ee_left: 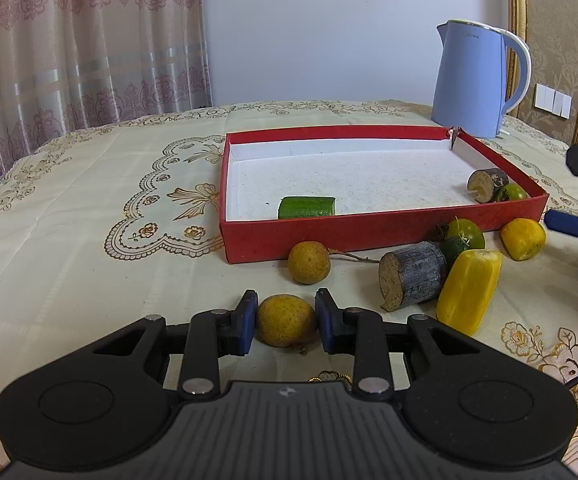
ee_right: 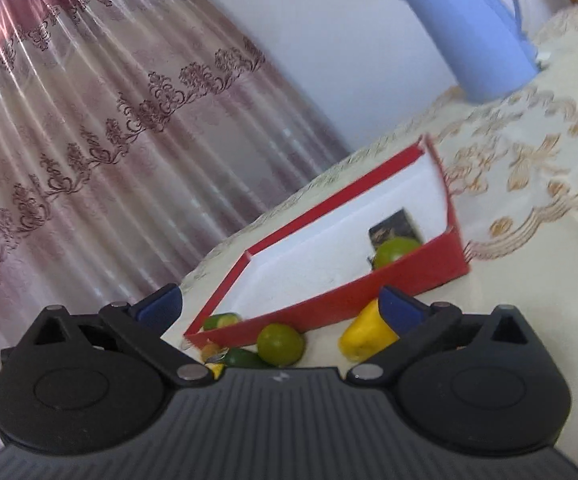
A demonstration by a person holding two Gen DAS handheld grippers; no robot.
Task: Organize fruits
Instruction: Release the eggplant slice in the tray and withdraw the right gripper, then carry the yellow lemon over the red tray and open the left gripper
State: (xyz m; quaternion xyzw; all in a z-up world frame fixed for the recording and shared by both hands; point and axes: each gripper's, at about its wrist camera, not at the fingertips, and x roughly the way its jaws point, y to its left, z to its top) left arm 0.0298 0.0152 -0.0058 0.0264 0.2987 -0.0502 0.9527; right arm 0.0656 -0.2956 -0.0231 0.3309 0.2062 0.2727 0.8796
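Clamping a rough, round yellow-brown fruit (ee_left: 287,320) between its blue pads, the left gripper (ee_left: 287,322) sits near the table's front edge, short of the red cardboard tray (ee_left: 329,236). Only this view shows the bark-skinned log piece (ee_left: 413,280) and a faint "Midea" on the smooth blue kettle (ee_left: 473,80). The right gripper (ee_right: 281,300) gapes empty, its tilted, blurred view showing a glossy green fruit (ee_right: 280,345) outside the tray's front wall.
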